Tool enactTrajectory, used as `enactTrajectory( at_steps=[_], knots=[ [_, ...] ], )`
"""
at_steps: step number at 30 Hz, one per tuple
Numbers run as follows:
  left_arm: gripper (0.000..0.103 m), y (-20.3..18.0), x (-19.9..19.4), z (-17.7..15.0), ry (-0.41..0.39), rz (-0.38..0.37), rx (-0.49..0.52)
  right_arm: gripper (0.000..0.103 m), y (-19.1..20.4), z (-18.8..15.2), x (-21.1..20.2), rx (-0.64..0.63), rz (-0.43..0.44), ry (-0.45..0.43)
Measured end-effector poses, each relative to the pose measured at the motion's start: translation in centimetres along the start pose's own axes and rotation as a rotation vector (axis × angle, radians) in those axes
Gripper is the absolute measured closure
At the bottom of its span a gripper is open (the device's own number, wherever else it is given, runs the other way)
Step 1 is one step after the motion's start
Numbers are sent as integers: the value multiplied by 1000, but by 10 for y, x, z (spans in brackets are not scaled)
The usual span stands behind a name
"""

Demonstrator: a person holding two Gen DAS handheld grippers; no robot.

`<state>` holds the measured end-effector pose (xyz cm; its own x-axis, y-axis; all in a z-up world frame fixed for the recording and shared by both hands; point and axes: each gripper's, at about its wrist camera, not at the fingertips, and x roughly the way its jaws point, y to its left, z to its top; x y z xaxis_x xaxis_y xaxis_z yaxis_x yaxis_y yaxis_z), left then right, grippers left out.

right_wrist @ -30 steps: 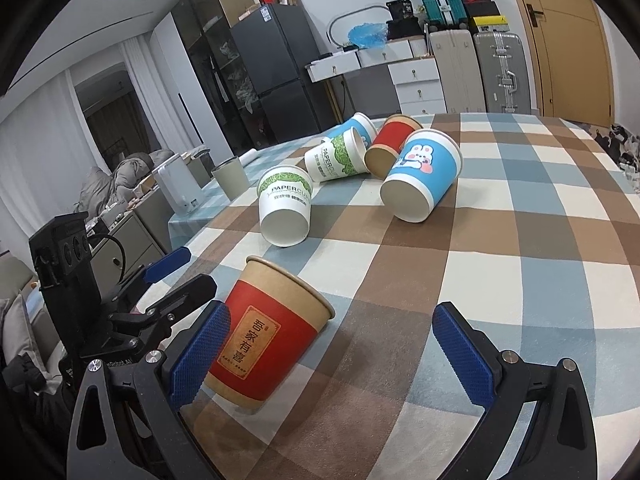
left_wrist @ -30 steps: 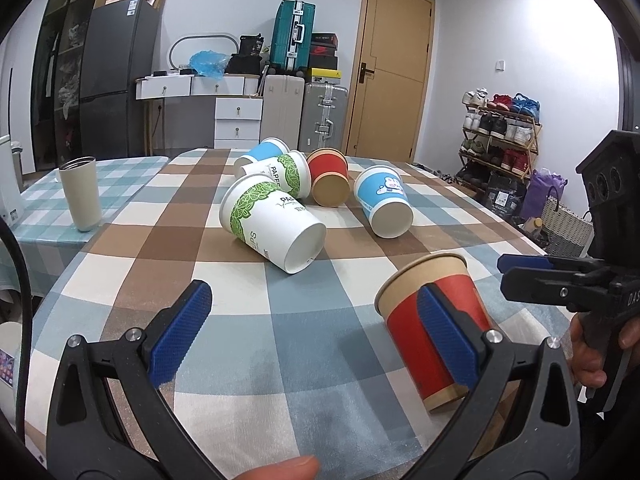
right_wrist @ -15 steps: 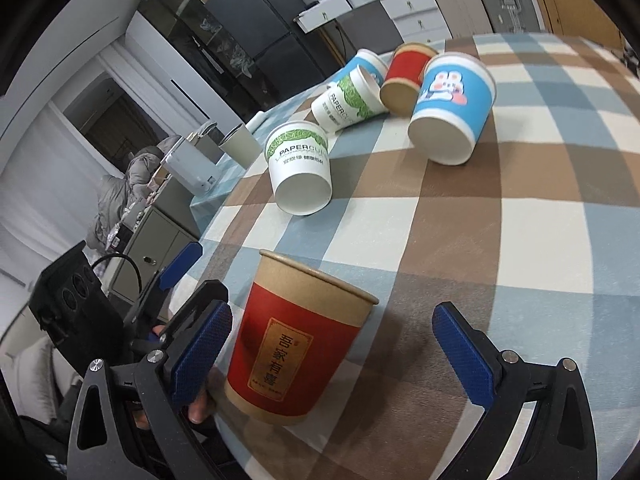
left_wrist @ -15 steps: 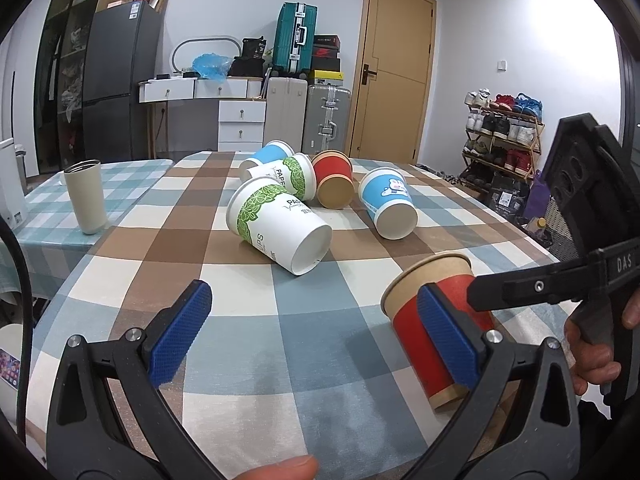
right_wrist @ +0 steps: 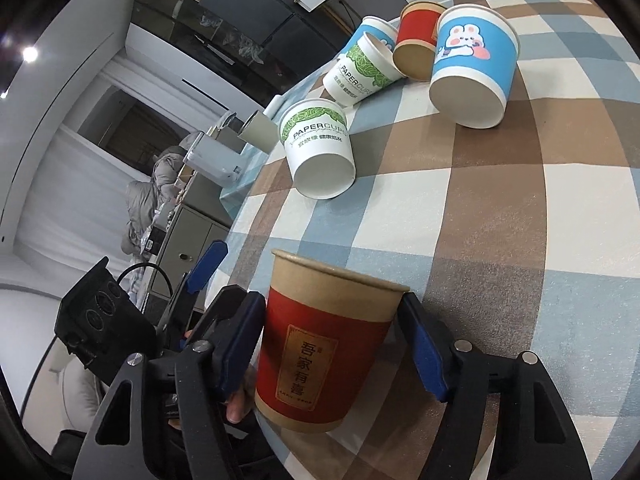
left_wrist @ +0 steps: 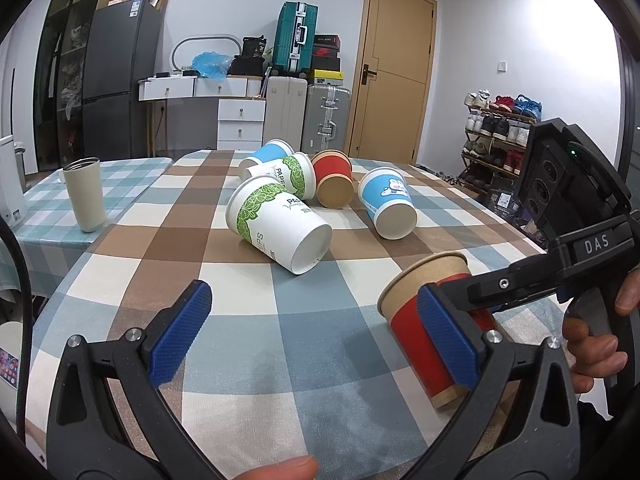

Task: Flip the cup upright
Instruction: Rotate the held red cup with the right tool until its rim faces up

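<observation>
A red paper cup with a brown rim (right_wrist: 324, 352) lies on its side on the checked tablecloth, near the front edge. My right gripper (right_wrist: 336, 344) is shut on it, one blue pad on each side of its body. In the left wrist view the same red cup (left_wrist: 430, 320) lies at the right, with the right gripper's finger (left_wrist: 516, 284) across it. My left gripper (left_wrist: 316, 336) is open and empty, just left of the cup, and its right pad hides part of the cup.
Several more paper cups lie on their sides mid-table: a white and green one (left_wrist: 280, 224), a blue rabbit one (left_wrist: 388, 208), a second red one (left_wrist: 334, 184). A beige tumbler (left_wrist: 85, 194) stands on the side table at left. The table's edge (right_wrist: 256, 200) is near.
My right gripper has rolled, moved in around the red cup and shut on it. The left gripper has stayed open and nearly still.
</observation>
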<state>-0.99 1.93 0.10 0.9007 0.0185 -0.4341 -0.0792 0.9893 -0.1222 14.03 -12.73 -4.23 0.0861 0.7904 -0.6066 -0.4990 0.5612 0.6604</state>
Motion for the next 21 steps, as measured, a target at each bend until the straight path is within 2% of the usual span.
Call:
enactTrajectory(
  at_steps=[6,14,21],
  knots=[
    [1,0,0,0,1,0,0,34,10,-3,-11,-68,-41,-59],
    [1,0,-1,0,1,-1,1,34,42,-12,-24,-318,-278,-230],
    [1,0,-1,0,-1,-1,0,35,49,-8,-20,-383,-366,-326]
  ],
)
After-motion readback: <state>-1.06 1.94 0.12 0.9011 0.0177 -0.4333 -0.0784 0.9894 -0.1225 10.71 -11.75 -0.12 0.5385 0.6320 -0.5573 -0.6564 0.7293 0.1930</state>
